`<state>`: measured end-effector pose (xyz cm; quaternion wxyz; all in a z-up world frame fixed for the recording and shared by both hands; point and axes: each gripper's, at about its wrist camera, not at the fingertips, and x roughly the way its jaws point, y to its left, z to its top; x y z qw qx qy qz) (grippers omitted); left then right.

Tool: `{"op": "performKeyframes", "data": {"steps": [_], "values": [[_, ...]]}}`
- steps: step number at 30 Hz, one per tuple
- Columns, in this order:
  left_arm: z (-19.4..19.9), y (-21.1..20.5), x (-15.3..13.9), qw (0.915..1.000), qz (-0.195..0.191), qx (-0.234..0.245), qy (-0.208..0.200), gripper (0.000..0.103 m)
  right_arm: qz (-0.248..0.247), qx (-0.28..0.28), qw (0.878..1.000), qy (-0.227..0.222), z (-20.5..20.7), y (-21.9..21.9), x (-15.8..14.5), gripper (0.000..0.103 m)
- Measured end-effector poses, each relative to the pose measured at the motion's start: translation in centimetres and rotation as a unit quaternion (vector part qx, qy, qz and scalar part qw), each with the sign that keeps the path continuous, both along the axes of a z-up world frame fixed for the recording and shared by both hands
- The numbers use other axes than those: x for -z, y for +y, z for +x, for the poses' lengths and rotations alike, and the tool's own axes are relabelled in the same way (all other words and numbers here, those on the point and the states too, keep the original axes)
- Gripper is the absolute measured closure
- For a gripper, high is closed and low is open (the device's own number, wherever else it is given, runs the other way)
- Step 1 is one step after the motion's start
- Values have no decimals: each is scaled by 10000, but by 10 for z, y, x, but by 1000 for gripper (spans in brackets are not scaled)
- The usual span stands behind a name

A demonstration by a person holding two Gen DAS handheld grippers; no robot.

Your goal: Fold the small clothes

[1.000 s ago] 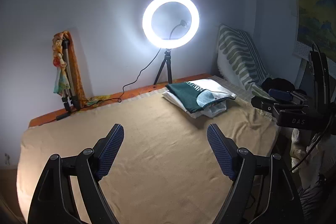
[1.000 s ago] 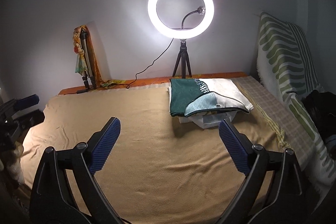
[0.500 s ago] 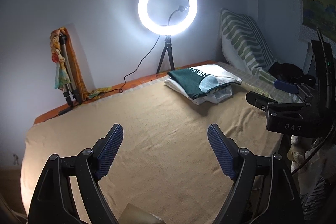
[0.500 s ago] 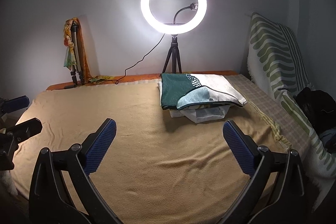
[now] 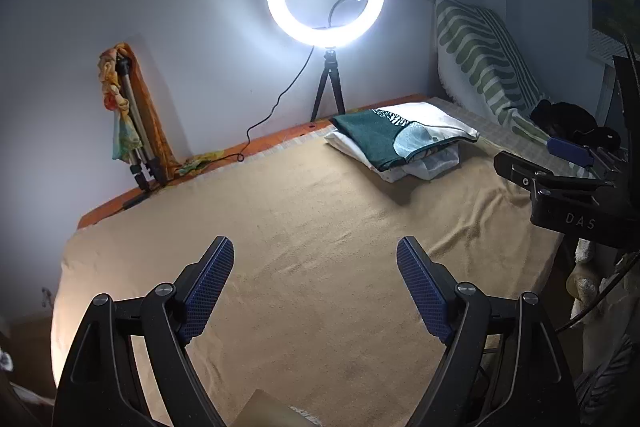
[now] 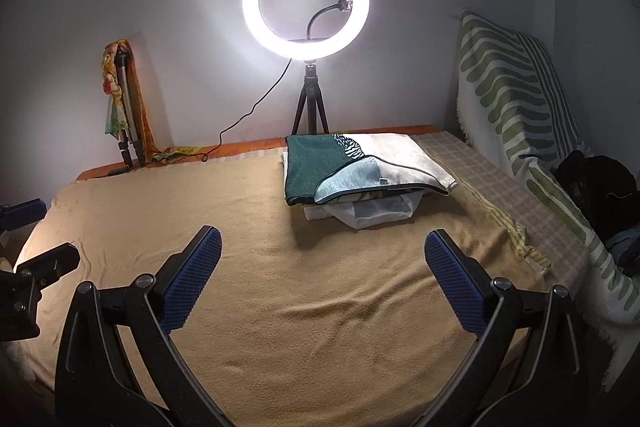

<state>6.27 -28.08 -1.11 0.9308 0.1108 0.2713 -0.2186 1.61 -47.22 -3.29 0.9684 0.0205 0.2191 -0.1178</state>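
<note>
A stack of folded clothes point(image 5: 400, 143), dark green and white on top with white pieces under it, lies at the far right of a tan blanket point(image 5: 312, 227); it also shows in the right wrist view point(image 6: 360, 171). My left gripper point(image 5: 316, 283) is open and empty above the near part of the blanket. My right gripper point(image 6: 320, 279) is open wide and empty, also over the near blanket. The right gripper's body point(image 5: 568, 195) shows at the right edge of the left wrist view, the left gripper's body point(image 6: 36, 275) at the left edge of the right wrist view.
A lit ring light on a tripod point(image 6: 306, 7) stands at the back wall with its cable. A folded tripod wrapped in orange cloth point(image 6: 124, 103) leans at the back left. A green-striped cushion point(image 6: 516, 99) and dark clothes point(image 6: 596, 187) lie at the right.
Both grippers have drawn back and tilted a little, so the folded stack sits farther off in both views. The right gripper has opened wider. Nothing on the blanket has moved.
</note>
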Motion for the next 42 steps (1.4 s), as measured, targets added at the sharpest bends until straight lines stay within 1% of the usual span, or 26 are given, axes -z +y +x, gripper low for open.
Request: {"op": "performKeyframes", "data": {"steps": [4, 15, 42], "values": [[1, 0, 1, 10000, 37, -24, 33, 19, 72, 2, 10000, 34, 4, -2, 2, 0], [4, 5, -1, 9999, -81, -26, 127, 19, 32, -26, 10000, 69, 8, 0, 4, 0], [1, 5, -8, 9997, -187, 18, 156, 19, 30, -82, 9999, 103, 12, 2, 8, 0]]}}
